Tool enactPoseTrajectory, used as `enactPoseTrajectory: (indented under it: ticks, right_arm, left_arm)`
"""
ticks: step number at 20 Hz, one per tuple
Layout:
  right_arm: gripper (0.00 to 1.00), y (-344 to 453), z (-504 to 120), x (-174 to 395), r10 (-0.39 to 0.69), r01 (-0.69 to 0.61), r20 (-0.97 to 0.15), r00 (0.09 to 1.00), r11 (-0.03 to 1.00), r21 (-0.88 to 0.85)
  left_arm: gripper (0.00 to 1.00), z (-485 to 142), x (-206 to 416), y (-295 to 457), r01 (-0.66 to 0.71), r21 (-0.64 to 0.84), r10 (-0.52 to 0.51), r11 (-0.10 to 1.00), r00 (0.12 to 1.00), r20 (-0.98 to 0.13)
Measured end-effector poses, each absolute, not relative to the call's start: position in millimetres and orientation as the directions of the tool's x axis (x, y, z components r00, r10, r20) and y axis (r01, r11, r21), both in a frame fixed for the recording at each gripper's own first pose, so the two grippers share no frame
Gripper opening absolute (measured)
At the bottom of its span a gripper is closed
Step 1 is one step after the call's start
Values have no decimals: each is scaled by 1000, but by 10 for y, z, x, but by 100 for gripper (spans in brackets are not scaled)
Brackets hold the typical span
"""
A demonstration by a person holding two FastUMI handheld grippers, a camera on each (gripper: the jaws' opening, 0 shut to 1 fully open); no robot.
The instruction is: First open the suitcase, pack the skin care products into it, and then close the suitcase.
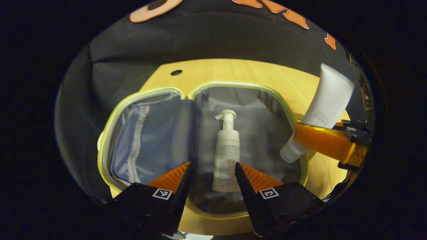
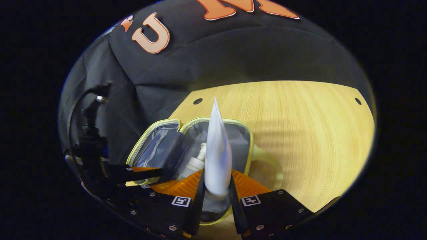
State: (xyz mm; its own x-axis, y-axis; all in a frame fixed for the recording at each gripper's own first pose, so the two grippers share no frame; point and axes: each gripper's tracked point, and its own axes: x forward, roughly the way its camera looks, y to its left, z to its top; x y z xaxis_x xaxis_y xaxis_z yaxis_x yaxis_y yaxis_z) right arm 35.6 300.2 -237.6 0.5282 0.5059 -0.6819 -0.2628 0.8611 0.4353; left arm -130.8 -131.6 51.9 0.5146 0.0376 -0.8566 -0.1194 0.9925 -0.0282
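Note:
A small suitcase with a pale yellow rim (image 1: 106, 133) lies open flat on the wooden table; its left half has a mesh pocket. A white pump bottle (image 1: 227, 150) lies in the grey-lined right half. My left gripper (image 1: 212, 173) hovers above that bottle, open, with the fingers a little wider than it. My right gripper (image 2: 216, 190) is shut on the cap end of a white tube (image 2: 217, 150), whose crimped end points up and away. In the left gripper view the tube (image 1: 328, 100) hangs tilted over the suitcase's right rim. The suitcase (image 2: 248, 146) and bottle (image 2: 195, 163) lie below the tube.
The wooden table (image 2: 300, 133) stretches bare to the right of the suitcase, with small round holes near its far corners. The suitcase's yellow handle (image 2: 270, 163) sticks out on that side. The black cloth wall stands close behind the table.

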Motion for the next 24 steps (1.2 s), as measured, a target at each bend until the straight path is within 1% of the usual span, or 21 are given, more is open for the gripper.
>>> enactPoseTrajectory:
  ticks: [1, 2, 3, 4, 7, 8, 9, 12, 14, 17, 19, 20, 22, 23, 24]
  right_arm:
    - [41, 3061, -2411, 339, 511, -266, -689, 514, 859, 438]
    - [41, 3117, -2436, 328, 512, -267, -696, 504, 859, 438]
    - [41, 3164, -2477, 297, 512, -266, -706, 489, 858, 439]
    - [41, 3203, -2516, 265, 512, -259, -716, 475, 859, 442]
    - [41, 3304, -2632, 219, 496, -240, -754, 430, 868, 435]
    - [41, 3316, -2663, 207, 488, -238, -765, 420, 873, 426]
    - [41, 3297, -2670, 170, 477, -233, -780, 406, 879, 416]
    - [41, 3283, -2752, 73, 449, -192, -827, 338, 893, 407]
    - [41, 3304, -2850, 15, 430, -143, -853, 295, 903, 405]
    - [41, 3383, -2966, -18, 401, -107, -876, 267, 916, 387]
    - [41, 3378, -3044, -21, 372, -51, -900, 228, 927, 371]
    - [41, 3350, -3103, -16, 346, -23, -915, 207, 937, 349]
    - [41, 3328, -3159, 5, 322, -6, -925, 202, 945, 327]
    - [41, 3344, -3163, 0, 312, -12, -927, 208, 948, 317]
    - [46, 3339, -3159, 12, 301, -14, -928, 219, 952, 305]
  left_arm:
    - [79, 635, -1320, -1133, -143, 8, 86, 990, 553, -829]
    - [76, 738, -1317, -952, -166, 30, 124, 986, 592, -796]
    - [77, 847, -1326, -779, -199, 53, 167, 979, 617, -769]
    - [80, 929, -1346, -630, -227, 61, 196, 972, 639, -744]
    - [80, 1089, -1434, -208, -309, 81, 277, 947, 667, -692]
    - [76, 1147, -1464, -95, -327, 88, 295, 941, 666, -686]
    - [80, 1222, -1543, 57, -347, 100, 318, 932, 658, -682]
    - [80, 1333, -1783, 465, -397, 106, 359, 911, 643, -676]
    - [80, 1202, -1891, 748, -440, 110, 391, 891, 624, -677]
    - [80, 1060, -1991, 1083, -490, 101, 418, 866, 598, -684]
    - [80, 983, -2077, 1287, -514, 108, 436, 851, 576, -691]
    - [76, 955, -2118, 1366, -523, 112, 444, 845, 568, -694]
    - [83, 889, -2155, 1573, -547, 120, 465, 828, 553, -691]
    - [80, 858, -2154, 1678, -561, 123, 477, 819, 546, -688]
    - [80, 835, -2145, 1766, -573, 120, 488, 810, 546, -681]
